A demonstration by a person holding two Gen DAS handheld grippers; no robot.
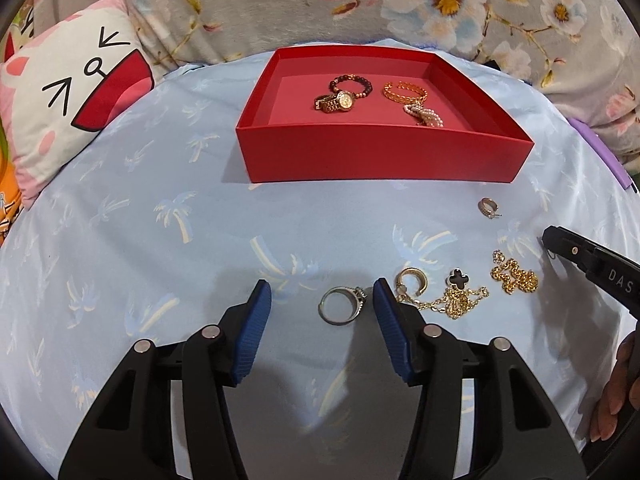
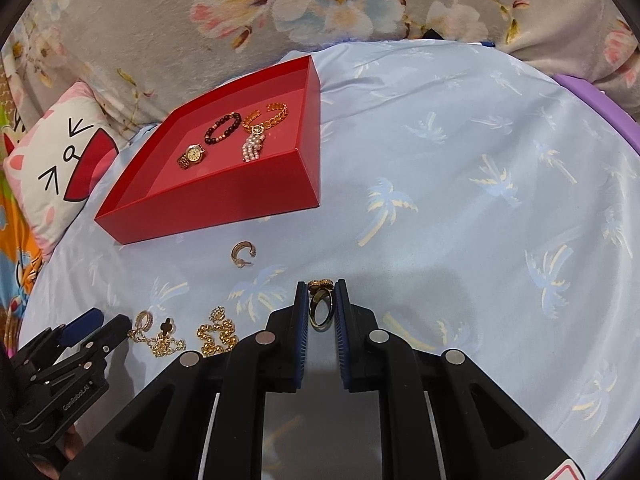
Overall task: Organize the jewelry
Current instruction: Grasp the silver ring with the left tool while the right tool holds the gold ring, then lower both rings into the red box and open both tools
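Both wrist views look forward and down, low over the bed [image 1: 160,220]. They share the red tray [image 1: 380,156] [image 2: 208,208], seen squarely from the left camera and obliquely from the right.

One red tray [image 1: 384,156], one watch [image 1: 338,101], three bracelets [image 1: 405,91], two rings [image 1: 340,306], two hoop earrings [image 1: 488,207], two gold chains [image 1: 514,276].

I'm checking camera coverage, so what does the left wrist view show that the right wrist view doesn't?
Only the left wrist view shows the silver ring lying between the open left gripper fingers, not yet gripped.

Only the right wrist view shows the gold ring clamped in the right gripper.

Both show the red box holding a watch, bead bracelet, gold bangle and pearls, plus the hoop earring, clover necklace and gold chain on the blue cloth.
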